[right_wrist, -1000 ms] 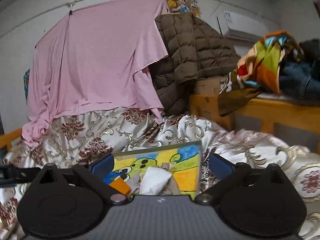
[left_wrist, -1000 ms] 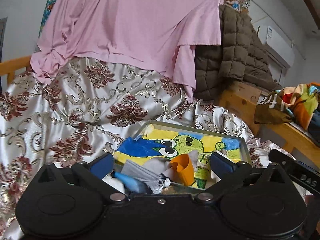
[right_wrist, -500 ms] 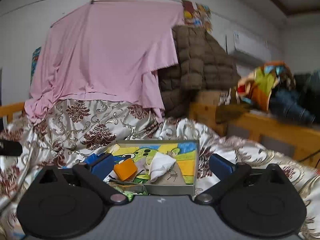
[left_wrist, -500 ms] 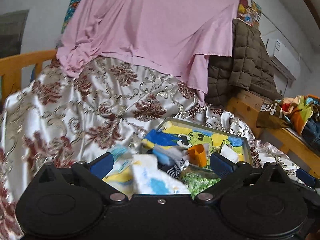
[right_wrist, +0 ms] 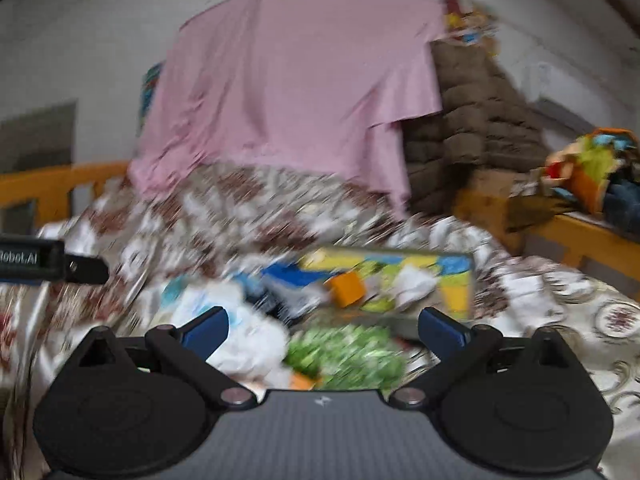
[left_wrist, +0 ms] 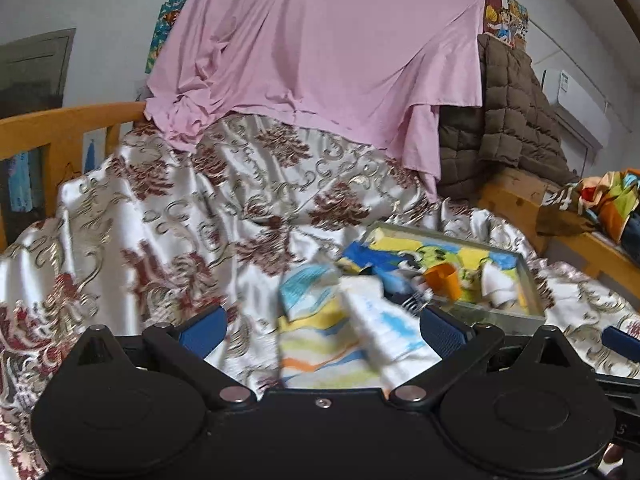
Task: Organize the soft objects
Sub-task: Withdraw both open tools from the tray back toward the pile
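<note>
Left tool (left_wrist: pixel 322 326): jaws wide apart, gripping nothing; hovers over a striped cloth (left_wrist: pixel 320 344) on the bedspread (left_wrist: pixel 168 216).
Right tool (right_wrist: pixel 323 326): jaws apart, empty; view motion-blurred.
Green soft item (right_wrist: pixel 348 354): just ahead of the right tool, between its fingers, blurred.
White cloth (right_wrist: pixel 236 332): at 10 o'clock of the green item.
Tray (left_wrist: pixel 530 292): at 1 o'clock from the left tool, cartoon-printed; holds an orange block (left_wrist: pixel 442 280) and a white rag (left_wrist: pixel 496 284).
Pink sheet (left_wrist: pixel 320 56): hangs at 12 o'clock, far.
Brown quilted jacket (left_wrist: pixel 508 112): at 2 o'clock, far.
</note>
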Demonstrator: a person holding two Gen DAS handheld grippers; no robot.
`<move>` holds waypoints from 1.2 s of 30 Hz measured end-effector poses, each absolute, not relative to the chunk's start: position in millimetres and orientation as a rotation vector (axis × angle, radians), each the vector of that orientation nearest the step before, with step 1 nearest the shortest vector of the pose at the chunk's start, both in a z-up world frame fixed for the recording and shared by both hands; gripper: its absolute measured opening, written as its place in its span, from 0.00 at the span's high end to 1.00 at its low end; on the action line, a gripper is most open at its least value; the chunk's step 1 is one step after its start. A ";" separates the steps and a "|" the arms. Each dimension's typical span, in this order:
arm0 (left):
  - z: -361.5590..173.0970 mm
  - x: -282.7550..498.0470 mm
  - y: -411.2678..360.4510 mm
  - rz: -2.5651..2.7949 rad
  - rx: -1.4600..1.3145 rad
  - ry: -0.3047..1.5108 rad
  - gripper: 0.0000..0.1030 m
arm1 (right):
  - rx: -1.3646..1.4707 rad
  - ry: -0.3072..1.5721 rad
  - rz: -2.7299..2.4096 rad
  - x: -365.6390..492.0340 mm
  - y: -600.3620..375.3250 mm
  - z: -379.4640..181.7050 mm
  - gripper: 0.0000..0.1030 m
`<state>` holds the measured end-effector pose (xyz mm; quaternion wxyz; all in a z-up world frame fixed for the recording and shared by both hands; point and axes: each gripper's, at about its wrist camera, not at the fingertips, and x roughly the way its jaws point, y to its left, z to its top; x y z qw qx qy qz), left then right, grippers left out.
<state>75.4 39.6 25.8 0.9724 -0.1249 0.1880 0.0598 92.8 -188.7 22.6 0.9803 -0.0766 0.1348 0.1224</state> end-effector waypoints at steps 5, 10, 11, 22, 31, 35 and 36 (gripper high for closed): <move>-3.7 80.9 47.5 0.139 -0.239 0.449 0.01 | -0.209 0.340 0.298 96.7 -170.8 4.6 0.00; -16.8 83.1 46.2 0.122 -0.189 0.478 0.01 | -0.158 0.443 0.349 108.6 -167.2 -4.9 0.00; -17.5 83.5 45.3 0.118 -0.180 0.478 0.01 | -0.137 0.458 0.351 111.4 -171.4 -7.8 0.00; -30.4 89.9 35.2 0.072 -0.081 0.503 0.01 | -0.093 0.511 0.361 126.2 -175.9 -15.0 0.00; -32.4 93.7 43.0 0.081 -0.135 0.507 0.01 | -0.137 0.545 0.326 126.6 -166.1 -17.4 0.00; -35.4 100.1 42.5 0.059 -0.152 0.508 0.01 | -0.139 0.521 0.322 128.8 -165.5 -16.5 0.00; -36.1 102.2 41.4 0.056 -0.147 0.507 0.01 | -0.137 0.518 0.323 129.6 -165.7 -16.9 0.00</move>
